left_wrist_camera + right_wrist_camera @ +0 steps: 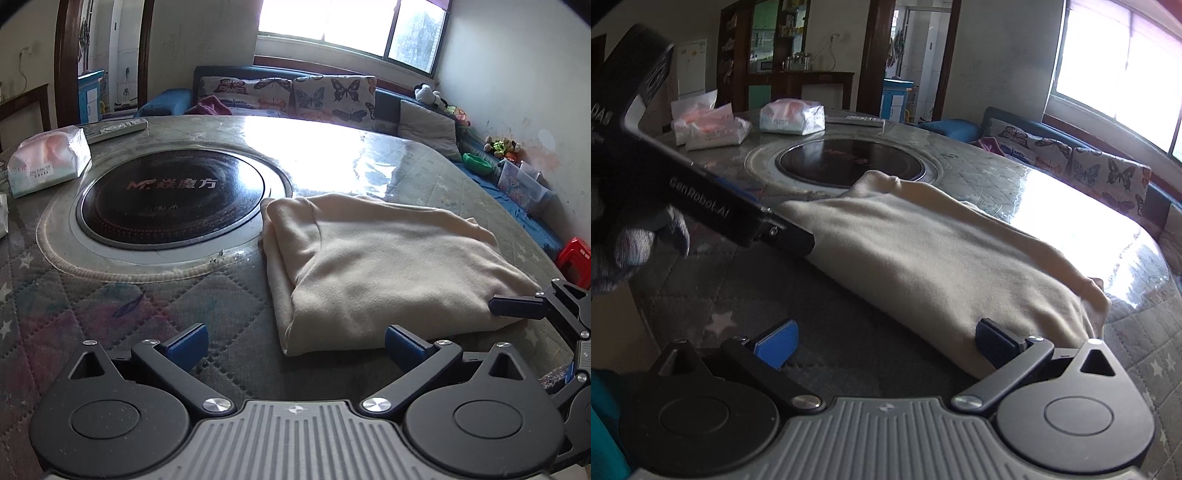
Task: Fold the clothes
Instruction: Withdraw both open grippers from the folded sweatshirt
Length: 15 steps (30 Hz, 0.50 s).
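A cream garment (384,262) lies folded in a thick rectangle on the quilted round table (110,302). It also shows in the right wrist view (923,258). My left gripper (293,345) is open and empty, its jaws wide apart just in front of the garment's near edge. My right gripper (884,343) is open and empty at the garment's near right corner, its right finger (991,345) against the cloth. The right gripper's finger shows in the left wrist view (517,306) at the fold's right edge. The left gripper's body shows in the right wrist view (713,206).
A black round induction hob (171,199) is set in the table's middle, left of the garment. Tissue packs (48,158) and a remote (114,129) lie at the far left. A sofa with butterfly cushions (288,92) stands beyond the table. A red stool (574,258) stands at right.
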Available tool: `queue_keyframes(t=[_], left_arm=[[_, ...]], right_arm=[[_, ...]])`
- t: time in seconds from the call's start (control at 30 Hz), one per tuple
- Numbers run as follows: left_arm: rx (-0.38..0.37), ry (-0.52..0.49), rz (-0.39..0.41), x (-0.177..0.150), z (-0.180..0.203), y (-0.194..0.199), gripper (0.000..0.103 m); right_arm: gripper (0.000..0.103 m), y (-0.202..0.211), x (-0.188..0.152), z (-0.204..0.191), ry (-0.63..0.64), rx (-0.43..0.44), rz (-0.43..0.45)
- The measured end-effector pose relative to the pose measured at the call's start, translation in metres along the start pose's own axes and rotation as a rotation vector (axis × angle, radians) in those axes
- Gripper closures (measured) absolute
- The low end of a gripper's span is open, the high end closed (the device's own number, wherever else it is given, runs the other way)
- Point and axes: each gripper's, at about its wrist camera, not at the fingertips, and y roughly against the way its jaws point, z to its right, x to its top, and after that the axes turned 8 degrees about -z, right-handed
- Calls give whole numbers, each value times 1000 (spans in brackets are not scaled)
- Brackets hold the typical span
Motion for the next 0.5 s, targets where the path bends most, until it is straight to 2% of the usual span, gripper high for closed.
queue_keyframes(t=[0.5], left_arm=[[3, -34, -2, -3, 0, -1, 0]], right_arm=[[0, -4, 4, 5, -34, 30, -40]])
